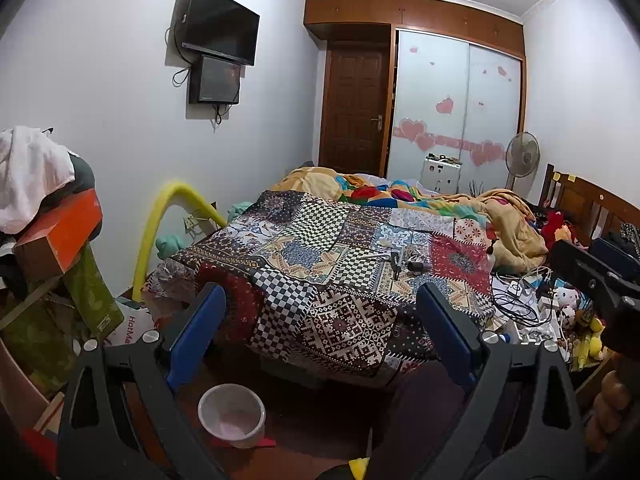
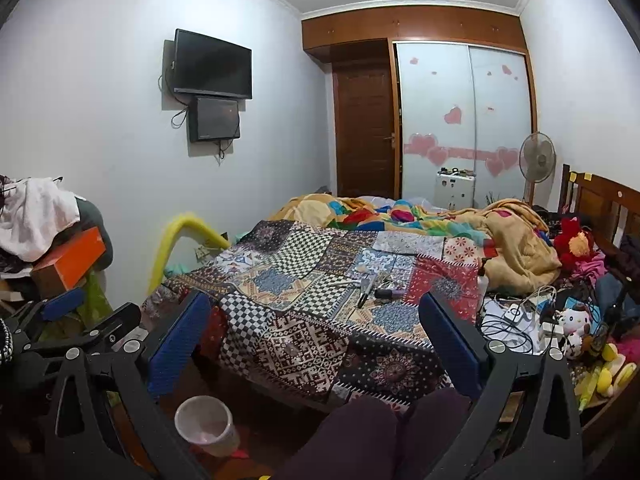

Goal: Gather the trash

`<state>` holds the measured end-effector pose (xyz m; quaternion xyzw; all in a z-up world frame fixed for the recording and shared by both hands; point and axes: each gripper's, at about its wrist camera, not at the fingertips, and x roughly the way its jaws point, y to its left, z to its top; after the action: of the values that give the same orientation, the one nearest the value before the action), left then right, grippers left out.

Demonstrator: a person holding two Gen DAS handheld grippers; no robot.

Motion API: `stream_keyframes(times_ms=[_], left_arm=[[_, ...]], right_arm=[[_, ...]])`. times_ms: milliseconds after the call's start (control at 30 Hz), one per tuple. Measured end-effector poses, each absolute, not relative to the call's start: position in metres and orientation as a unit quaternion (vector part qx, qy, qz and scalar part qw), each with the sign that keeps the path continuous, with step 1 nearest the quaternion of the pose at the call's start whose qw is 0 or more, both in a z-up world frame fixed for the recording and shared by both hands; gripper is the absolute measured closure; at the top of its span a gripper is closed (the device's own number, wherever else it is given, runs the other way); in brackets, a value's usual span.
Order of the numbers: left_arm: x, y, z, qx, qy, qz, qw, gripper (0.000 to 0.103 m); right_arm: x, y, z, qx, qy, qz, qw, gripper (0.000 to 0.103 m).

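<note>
Both the left gripper [image 1: 320, 332] and the right gripper [image 2: 316, 340] were released, jaws spread wide and holding nothing. Nearest, on the floor, stood the bin [image 1: 232, 416], apparently empty. Farther off, small loose items [image 2: 378, 290] lay on the bed [image 2: 304, 320]; whether trash, unclear. Advisable: approach low, close on one item squarely.

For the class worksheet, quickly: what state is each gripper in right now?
Left gripper: open, blue-padded fingers spread wide, holding nothing.
Right gripper: open, blue-padded fingers spread wide, holding nothing.
</note>
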<state>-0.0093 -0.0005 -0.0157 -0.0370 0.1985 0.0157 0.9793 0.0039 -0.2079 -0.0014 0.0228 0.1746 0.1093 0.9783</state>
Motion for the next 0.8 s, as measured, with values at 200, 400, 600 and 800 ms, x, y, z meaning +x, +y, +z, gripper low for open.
stream_keyframes(times_ms=[200, 400, 600, 800], left_arm=[[-0.010, 0.010, -0.020, -0.043, 0.203, 0.017, 0.978, 0.006], [-0.010, 0.012, -0.022, -0.043, 0.206, 0.020, 0.977, 0.006], [-0.010, 0.012, -0.023, -0.041, 0.208, 0.020, 0.977, 0.006], [-0.010, 0.013, -0.024, -0.044, 0.209, 0.020, 0.977, 0.006]], right_arm=[[0.003, -0.204, -0.002, 0.022, 0.174, 0.107, 0.979, 0.000], [0.005, -0.202, -0.004, 0.020, 0.179, 0.111, 0.977, 0.000], [0.005, -0.201, -0.005, 0.023, 0.182, 0.111, 0.977, 0.000], [0.003, -0.200, -0.004, 0.022, 0.180, 0.111, 0.977, 0.000]])
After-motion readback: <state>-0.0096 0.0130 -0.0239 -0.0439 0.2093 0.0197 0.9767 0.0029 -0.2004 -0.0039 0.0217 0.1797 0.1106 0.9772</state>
